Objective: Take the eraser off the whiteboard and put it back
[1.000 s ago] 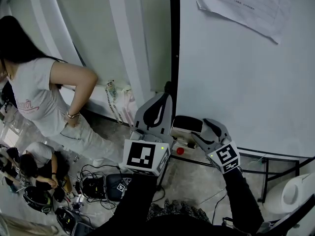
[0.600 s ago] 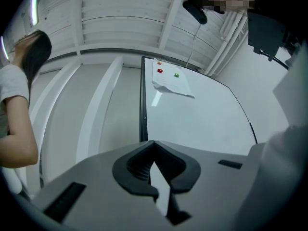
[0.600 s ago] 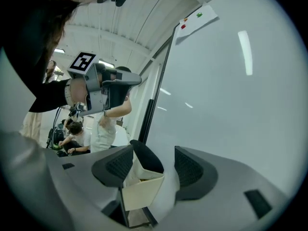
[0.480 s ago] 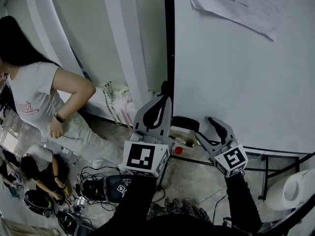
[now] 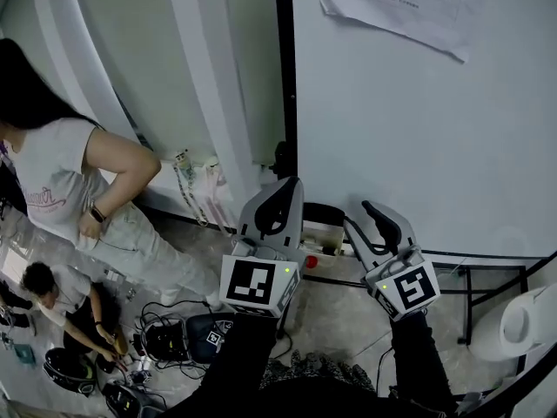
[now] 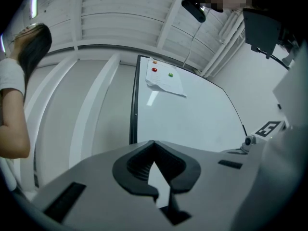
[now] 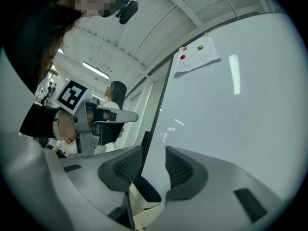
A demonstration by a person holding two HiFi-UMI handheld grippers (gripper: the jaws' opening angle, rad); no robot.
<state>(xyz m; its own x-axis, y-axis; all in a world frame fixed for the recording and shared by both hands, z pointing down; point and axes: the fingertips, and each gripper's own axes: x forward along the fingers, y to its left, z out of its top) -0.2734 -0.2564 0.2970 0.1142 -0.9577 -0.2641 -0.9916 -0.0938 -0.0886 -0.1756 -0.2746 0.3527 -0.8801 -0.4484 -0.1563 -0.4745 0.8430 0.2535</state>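
The eraser [image 5: 319, 224], black on top with a cream body, sits at the lower left edge of the whiteboard [image 5: 418, 146]. My right gripper [image 5: 365, 225] hovers just right of and above it, pointing at the board. Its jaws are closing, with only bare board showing between the pads. In the right gripper view the eraser [image 7: 143, 196] lies below the right gripper [image 7: 154, 165], apart from its pads. My left gripper [image 5: 278, 203] stands shut beside the board's black left frame, holding nothing. In the left gripper view its [image 6: 153, 143] tips meet.
A paper sheet [image 5: 392, 7] hangs on the board's top with magnets. A person in a white shirt [image 5: 61, 181] stands at left and another [image 5: 52, 290] crouches below. Cables and gear [image 5: 165, 338] cover the floor. The board's stand [image 5: 461, 277] and a white bin [image 5: 522, 320] are at right.
My right gripper has lifted up and away from the eraser, and its jaws have narrowed. The eraser stays at the board's lower edge. The left gripper has hardly moved.
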